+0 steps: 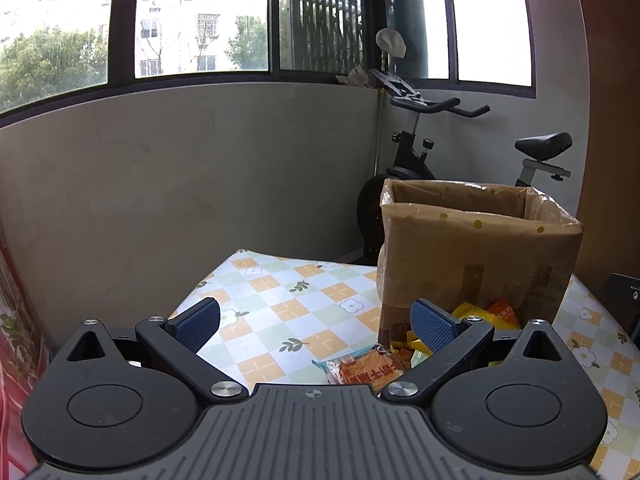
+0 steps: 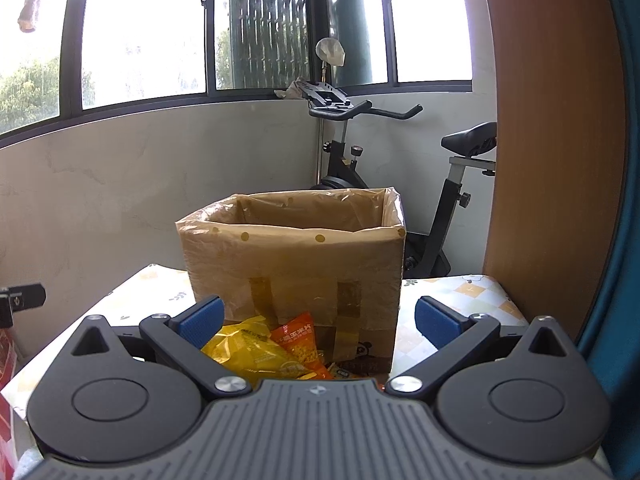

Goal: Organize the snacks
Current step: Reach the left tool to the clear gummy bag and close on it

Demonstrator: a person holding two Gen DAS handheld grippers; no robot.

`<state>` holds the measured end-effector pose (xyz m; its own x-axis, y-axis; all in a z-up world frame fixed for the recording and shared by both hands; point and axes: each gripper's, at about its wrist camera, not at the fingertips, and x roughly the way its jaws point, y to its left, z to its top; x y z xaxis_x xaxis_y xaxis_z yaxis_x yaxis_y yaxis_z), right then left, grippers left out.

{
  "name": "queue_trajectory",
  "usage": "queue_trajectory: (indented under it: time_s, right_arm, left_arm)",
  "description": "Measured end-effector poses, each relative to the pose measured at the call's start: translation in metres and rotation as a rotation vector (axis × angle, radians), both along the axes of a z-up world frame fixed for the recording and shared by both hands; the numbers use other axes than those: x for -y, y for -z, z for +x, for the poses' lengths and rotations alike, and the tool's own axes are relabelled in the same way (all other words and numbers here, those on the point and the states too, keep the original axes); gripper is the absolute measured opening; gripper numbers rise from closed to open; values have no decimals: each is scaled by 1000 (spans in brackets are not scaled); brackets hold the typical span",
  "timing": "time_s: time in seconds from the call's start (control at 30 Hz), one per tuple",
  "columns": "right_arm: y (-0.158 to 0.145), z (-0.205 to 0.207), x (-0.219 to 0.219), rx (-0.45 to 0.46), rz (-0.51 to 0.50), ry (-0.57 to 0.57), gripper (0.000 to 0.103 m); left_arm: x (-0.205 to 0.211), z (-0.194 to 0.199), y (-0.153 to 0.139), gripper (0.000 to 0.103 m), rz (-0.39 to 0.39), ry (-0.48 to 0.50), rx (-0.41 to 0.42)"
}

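Observation:
A cardboard box (image 1: 476,256) lined with a plastic bag stands on the checked tablecloth (image 1: 280,300); it also shows in the right wrist view (image 2: 296,264). Snack packets lie in front of it: an orange-brown packet (image 1: 366,368) and yellow and orange packets (image 1: 486,314). In the right wrist view a yellow packet (image 2: 252,350) and an orange packet (image 2: 300,340) lie before the box. My left gripper (image 1: 316,322) is open and empty, above the table left of the box. My right gripper (image 2: 318,322) is open and empty, above the packets, facing the box.
An exercise bike (image 1: 432,136) stands behind the table by the grey wall, also in the right wrist view (image 2: 404,160). A wooden panel (image 2: 552,140) rises at the right. A dark object (image 2: 20,300) sits at the table's left edge.

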<state>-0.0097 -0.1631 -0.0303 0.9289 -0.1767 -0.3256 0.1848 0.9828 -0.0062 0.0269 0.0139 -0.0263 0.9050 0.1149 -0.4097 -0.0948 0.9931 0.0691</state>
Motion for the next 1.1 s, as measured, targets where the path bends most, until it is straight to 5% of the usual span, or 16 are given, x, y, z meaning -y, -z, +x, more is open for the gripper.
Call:
queue_trajectory:
  time_s: [0.2,0.57,1.1]
  right_arm:
    - [28,14,4,-4,-15,-18,103]
    - [83,28,3,-164,-46,-43,103]
    - [127,37,8,-211,-16,-53,103]
  left_arm:
    - [4,17,30,98,-21,45,-47]
    - [26,31,88,97,-76,169,-159]
    - [23,57,128,95,-339,115,-230]
